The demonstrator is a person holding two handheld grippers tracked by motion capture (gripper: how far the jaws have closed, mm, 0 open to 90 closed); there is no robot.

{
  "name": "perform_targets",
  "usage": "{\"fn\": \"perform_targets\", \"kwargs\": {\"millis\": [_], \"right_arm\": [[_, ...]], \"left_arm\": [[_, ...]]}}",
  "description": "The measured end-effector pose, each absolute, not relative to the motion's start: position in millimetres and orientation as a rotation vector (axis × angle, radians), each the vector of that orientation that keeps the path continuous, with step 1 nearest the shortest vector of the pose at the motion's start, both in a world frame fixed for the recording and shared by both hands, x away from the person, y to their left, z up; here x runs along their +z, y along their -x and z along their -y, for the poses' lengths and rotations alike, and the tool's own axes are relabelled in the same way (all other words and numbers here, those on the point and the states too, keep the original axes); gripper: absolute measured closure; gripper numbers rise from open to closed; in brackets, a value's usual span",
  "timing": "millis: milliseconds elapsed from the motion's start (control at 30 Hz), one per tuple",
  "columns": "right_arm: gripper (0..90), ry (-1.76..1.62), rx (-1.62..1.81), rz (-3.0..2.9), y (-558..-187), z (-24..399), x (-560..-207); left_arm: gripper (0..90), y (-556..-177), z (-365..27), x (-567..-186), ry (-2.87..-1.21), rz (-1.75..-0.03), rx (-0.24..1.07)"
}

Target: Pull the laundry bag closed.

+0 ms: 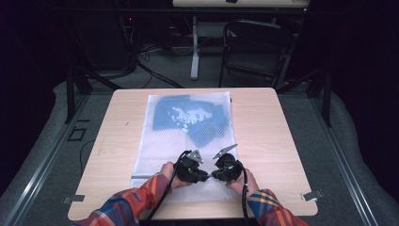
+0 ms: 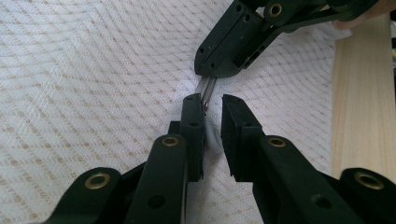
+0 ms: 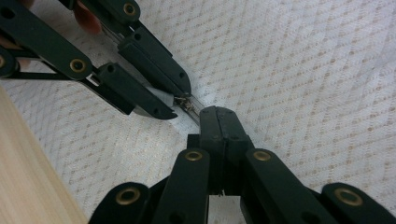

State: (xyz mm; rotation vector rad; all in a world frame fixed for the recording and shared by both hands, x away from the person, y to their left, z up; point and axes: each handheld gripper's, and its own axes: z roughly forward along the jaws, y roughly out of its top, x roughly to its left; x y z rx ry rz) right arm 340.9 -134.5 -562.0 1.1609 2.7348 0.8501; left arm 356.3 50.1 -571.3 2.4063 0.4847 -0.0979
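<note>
Near the table's (image 1: 277, 136) front edge, the right gripper (image 3: 218, 112) pinches the mesh bag's (image 1: 155, 150) zipper pull (image 2: 206, 88) to draw it, while the left gripper (image 2: 212, 105), jaws slightly parted, straddles the zipper beside it.

White mesh bag (image 1: 162, 146), blue cloth (image 1: 188, 117) inside, black left hand-held gripper (image 1: 205, 176)

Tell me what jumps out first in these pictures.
A white mesh bag lies flat on the wooden table, blue cloth showing through its far half. At its near edge the left gripper and right gripper meet tip to tip over the zipper pull; the right is shut on it.
</note>
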Motion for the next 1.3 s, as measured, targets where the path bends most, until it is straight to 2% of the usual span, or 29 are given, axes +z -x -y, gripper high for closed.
{"fn": "perform_targets", "kwargs": {"millis": [100,233,667,1300], "right_arm": [[90.0,-1.158,0.85,-2.736,-341.2,135.0,-562.1],[90.0,-1.158,0.848,-2.737,-341.1,135.2,-561.9],[90.0,-1.153,0.848,-2.738,-341.0,135.0,-562.0],[90.0,-1.138,0.833,-2.745,-341.2,134.8,-561.4]], "left_arm": [[84.3,-353.1,-46.9,-569.1,-2.438,-0.486,-0.036],[85.8,-352.5,-46.9,-569.6,-2.426,-0.507,-0.035],[86.4,-352.6,-46.0,-564.5,-2.467,-0.497,-0.029],[86.4,-357.6,-64.9,-562.1,-2.483,-0.539,-0.077]]}}
